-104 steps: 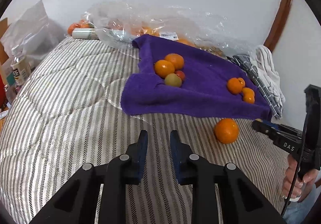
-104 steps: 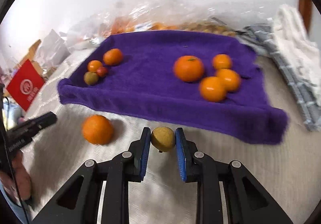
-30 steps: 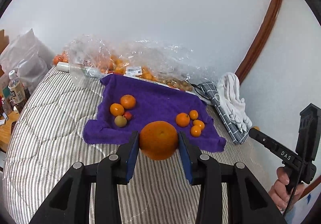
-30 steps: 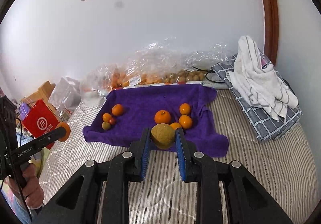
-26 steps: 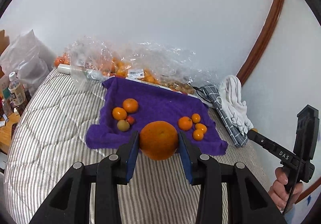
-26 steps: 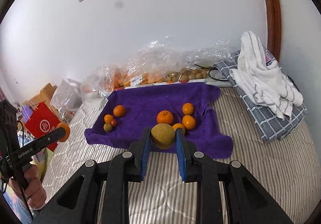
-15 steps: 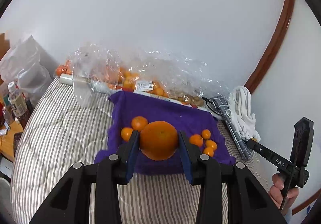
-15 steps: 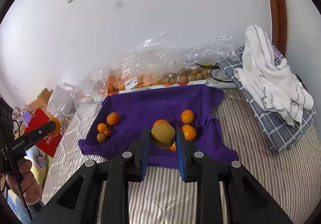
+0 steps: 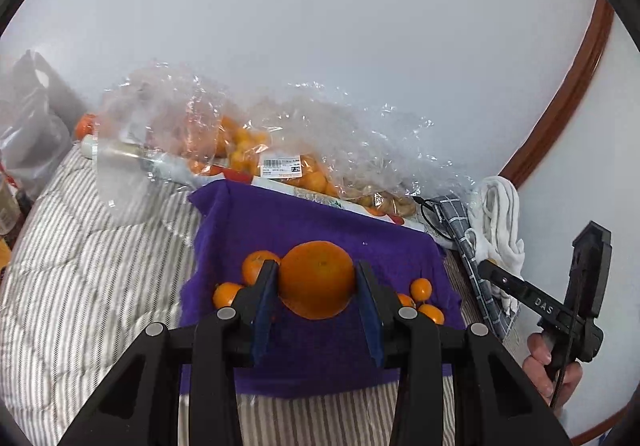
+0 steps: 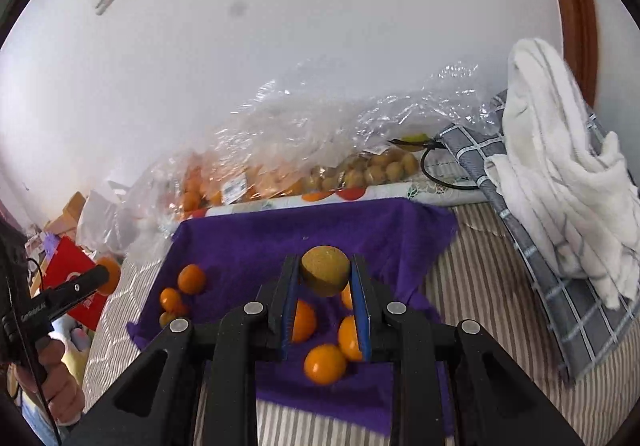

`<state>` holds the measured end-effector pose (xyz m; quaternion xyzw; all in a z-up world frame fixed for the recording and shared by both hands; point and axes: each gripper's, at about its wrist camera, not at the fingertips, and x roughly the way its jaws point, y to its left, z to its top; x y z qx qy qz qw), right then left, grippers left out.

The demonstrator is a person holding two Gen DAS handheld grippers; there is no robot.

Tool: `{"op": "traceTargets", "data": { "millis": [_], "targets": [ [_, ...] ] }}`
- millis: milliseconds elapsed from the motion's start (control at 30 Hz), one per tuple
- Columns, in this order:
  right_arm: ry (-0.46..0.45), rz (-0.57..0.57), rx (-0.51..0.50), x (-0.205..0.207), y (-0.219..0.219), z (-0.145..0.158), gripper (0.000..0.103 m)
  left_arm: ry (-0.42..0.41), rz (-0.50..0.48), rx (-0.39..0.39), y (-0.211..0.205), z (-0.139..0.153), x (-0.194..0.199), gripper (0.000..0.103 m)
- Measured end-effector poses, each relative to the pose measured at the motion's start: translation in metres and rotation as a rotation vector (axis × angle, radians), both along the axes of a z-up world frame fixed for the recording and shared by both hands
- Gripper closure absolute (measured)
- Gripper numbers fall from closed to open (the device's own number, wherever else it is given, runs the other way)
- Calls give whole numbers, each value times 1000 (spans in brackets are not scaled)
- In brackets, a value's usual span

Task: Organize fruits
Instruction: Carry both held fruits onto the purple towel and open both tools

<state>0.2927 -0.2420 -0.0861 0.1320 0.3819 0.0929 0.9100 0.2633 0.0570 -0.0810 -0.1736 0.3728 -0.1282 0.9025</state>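
Gripping a large orange (image 9: 317, 279), the left gripper (image 9: 316, 298) has its jaws clamped on the fruit's flanks at frame centre of the left wrist view, above the purple towel (image 9: 320, 222). Two smaller oranges (image 9: 256, 264) sit lower left of it, three more (image 9: 421, 288) lower right. In the right wrist view, the right gripper (image 10: 325, 288) is closed on a brownish-green round fruit (image 10: 325, 271), also over the towel, orange cluster (image 10: 325, 364) directly beneath the jaws, mixed group (image 10: 191, 278) at centre-left. Judgement: each held fruit lies opposite its like group; left arm nearer the mixed group.
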Motion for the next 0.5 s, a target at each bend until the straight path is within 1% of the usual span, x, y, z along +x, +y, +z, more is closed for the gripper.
{"op": "traceTargets", "data": {
  "millis": [167,267,333,400,500],
  "targets": [
    [35,-3,9,30,-5,-20,78,12,-21,24,-16,-17,22,66],
    [68,-6,-9,46,-4,-39,78,13,-22,65,-26,-29,33,66],
    [105,-3,-18,58,-3,-53,78,20,-34,66,-30,-37,37,66],
    [124,4,-34,65,-1,-61,78,27,-52,54,-33,-45,41,66],
    [125,4,-64,70,0,-68,78,38,-72,59,-37,-54,43,66]
  ]
}}
